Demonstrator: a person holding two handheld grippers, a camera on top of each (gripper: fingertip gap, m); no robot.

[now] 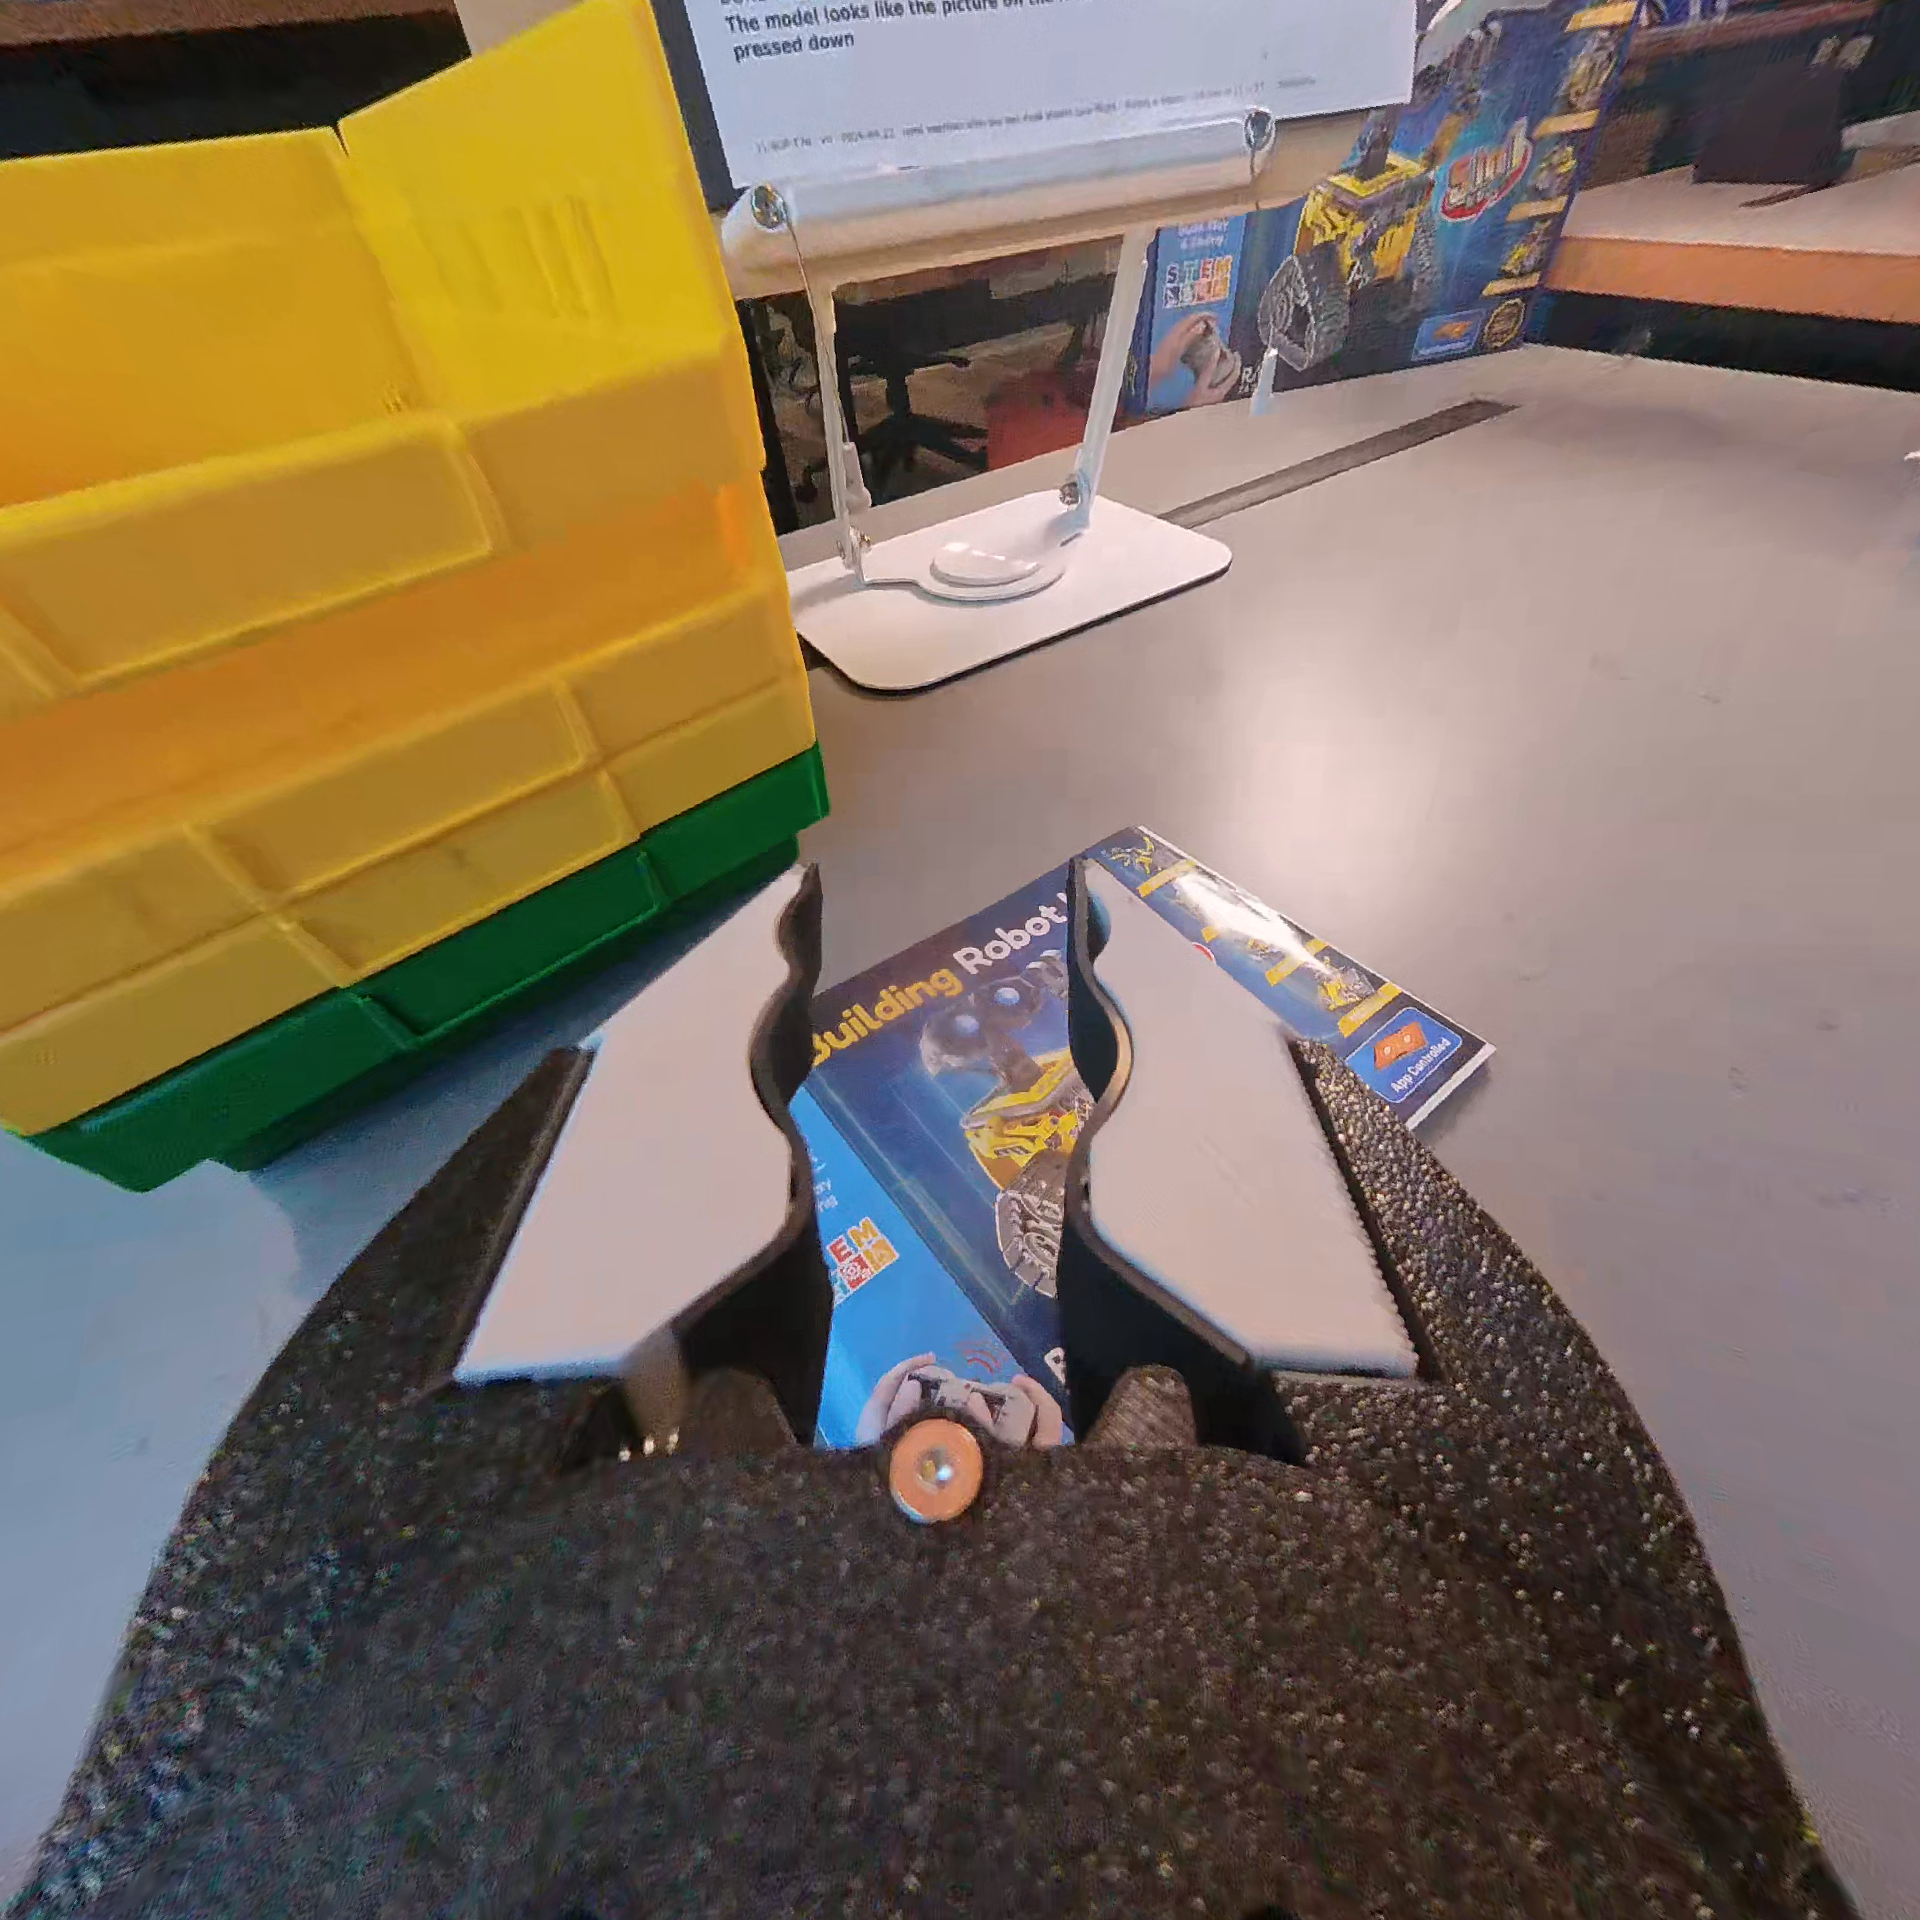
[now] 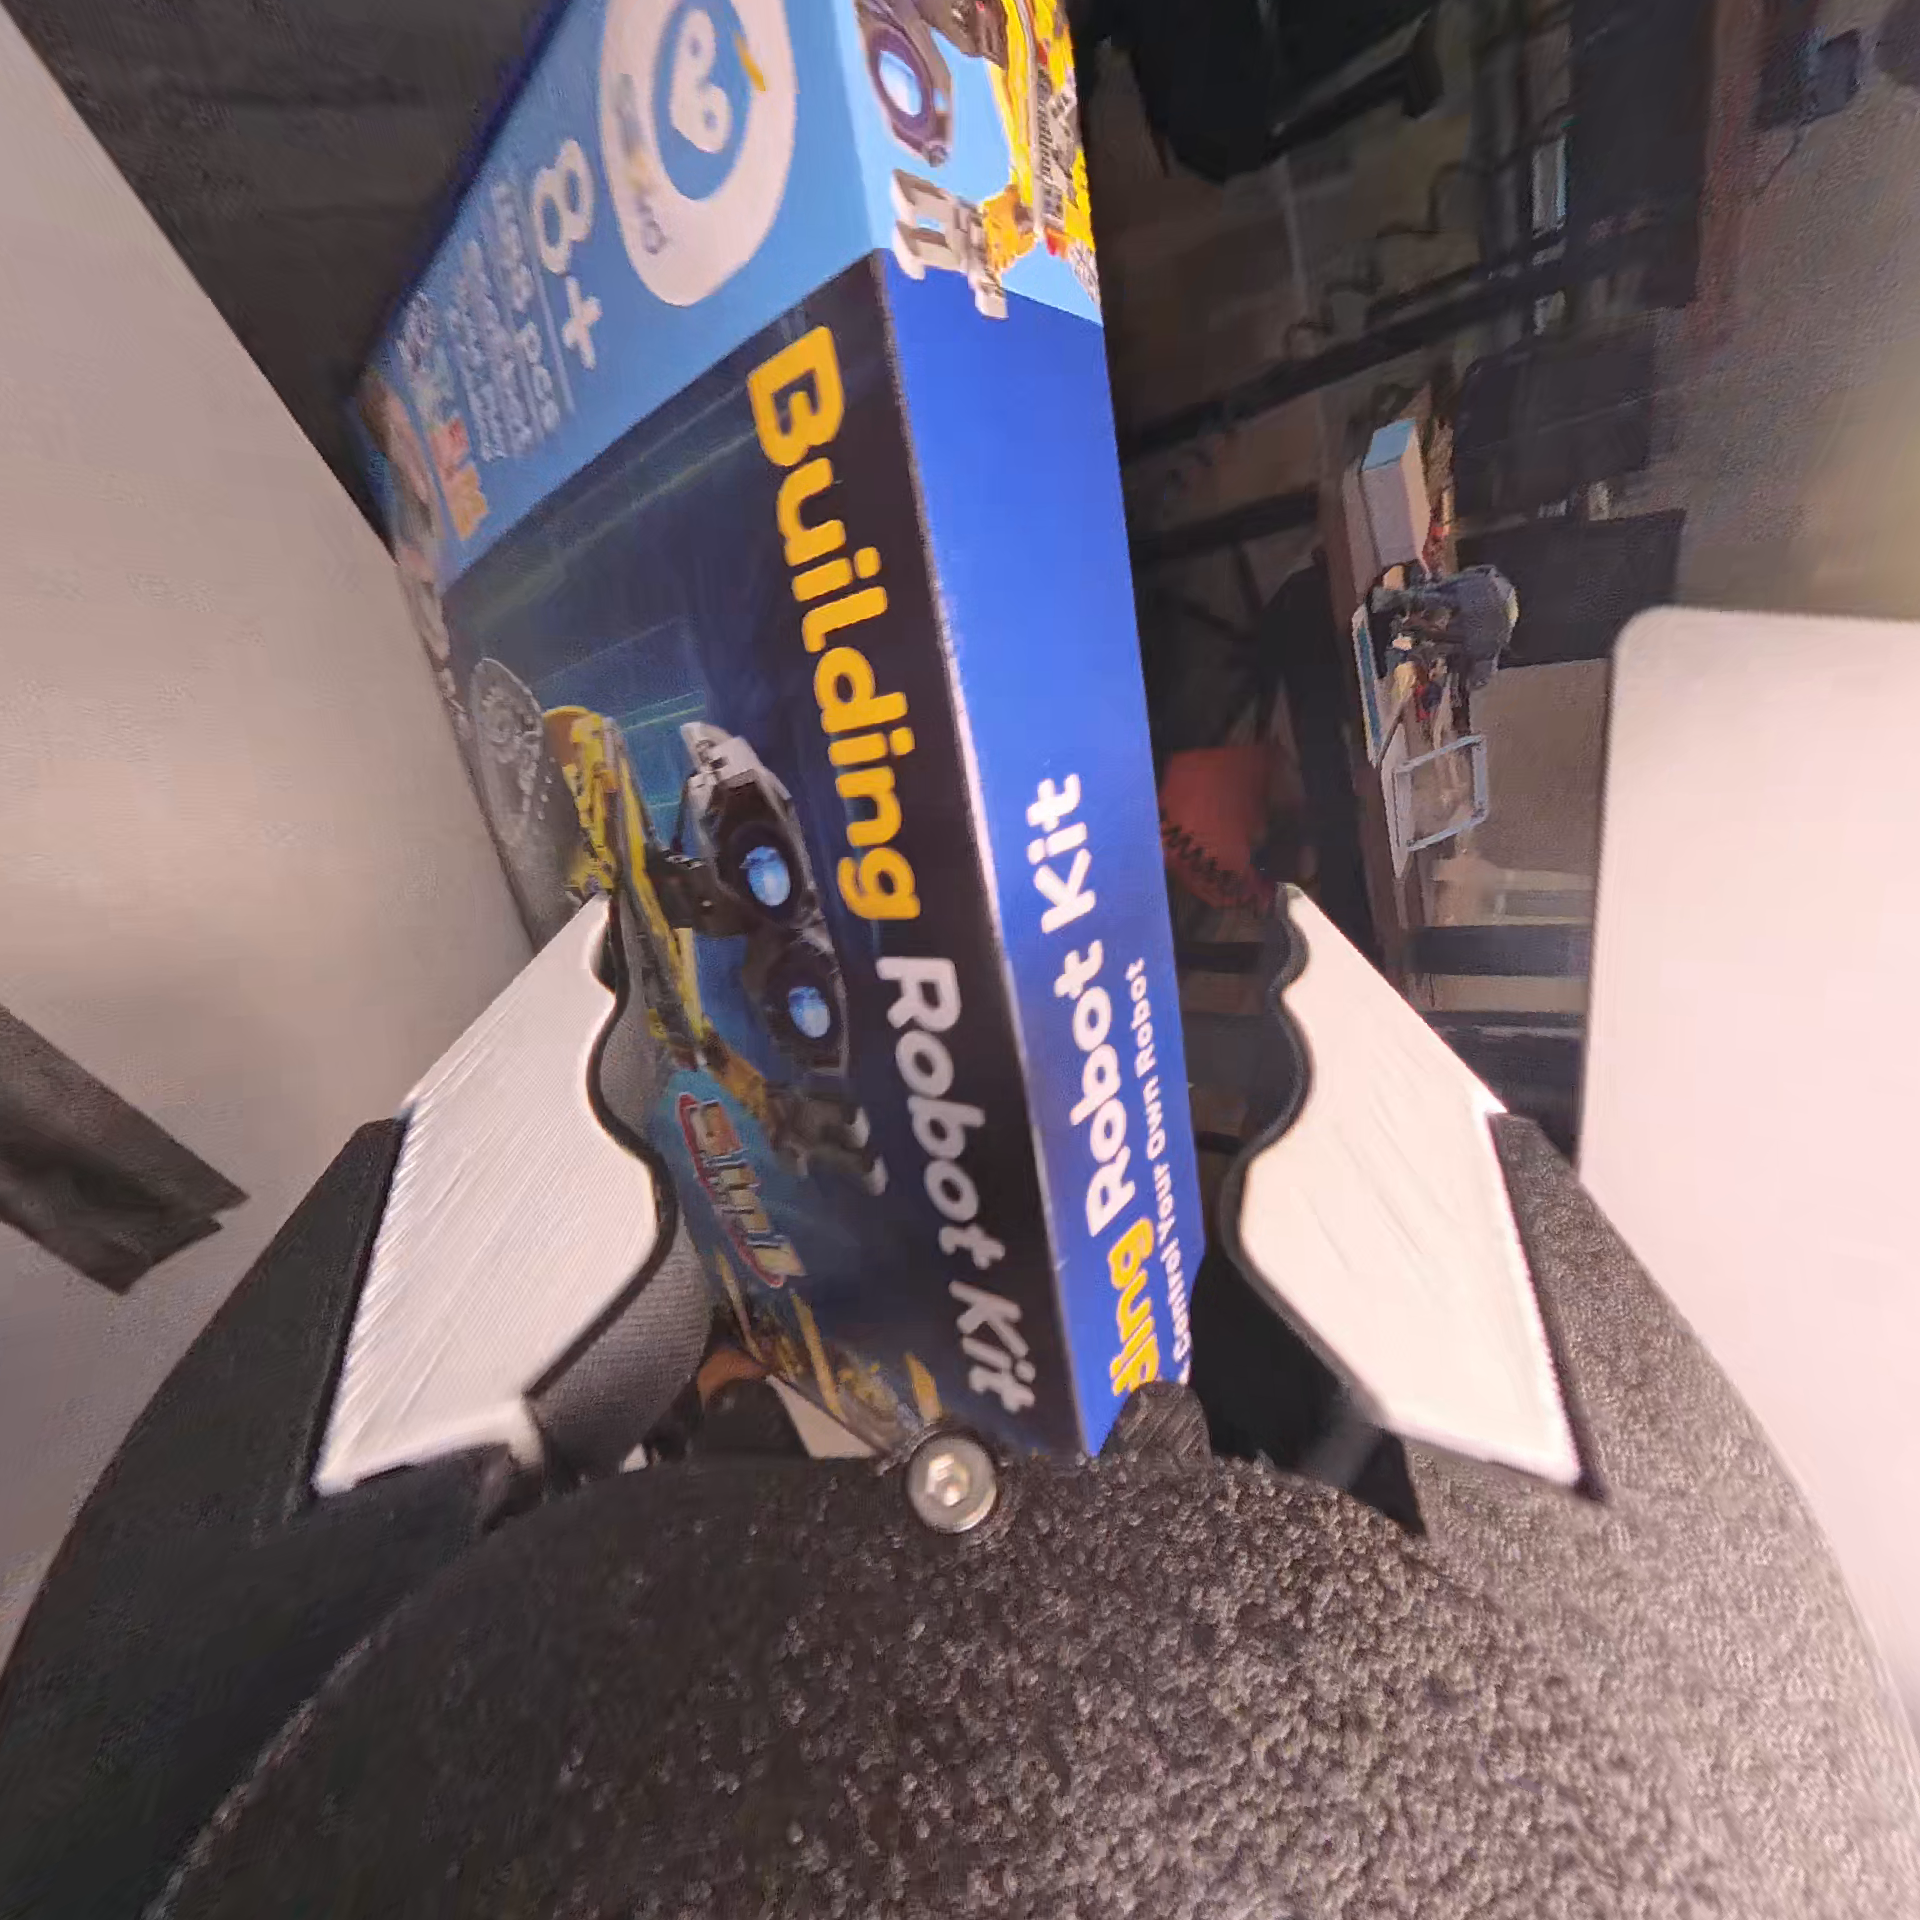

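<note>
We find the left gripper (image 1: 940, 1049), jaws parted and empty, poised directly above a blue booklet (image 1: 997, 1122), while the right gripper (image 2: 940, 1091), jaws wide, straddles a blue box (image 2: 831, 727), its grip unconfirmed.

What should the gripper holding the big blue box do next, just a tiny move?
Probably close a little. The right gripper stands open around the blue toy kit box: one finger seems to touch its printed face, while a gap shows at the other finger, so the hold looks loose.
</note>
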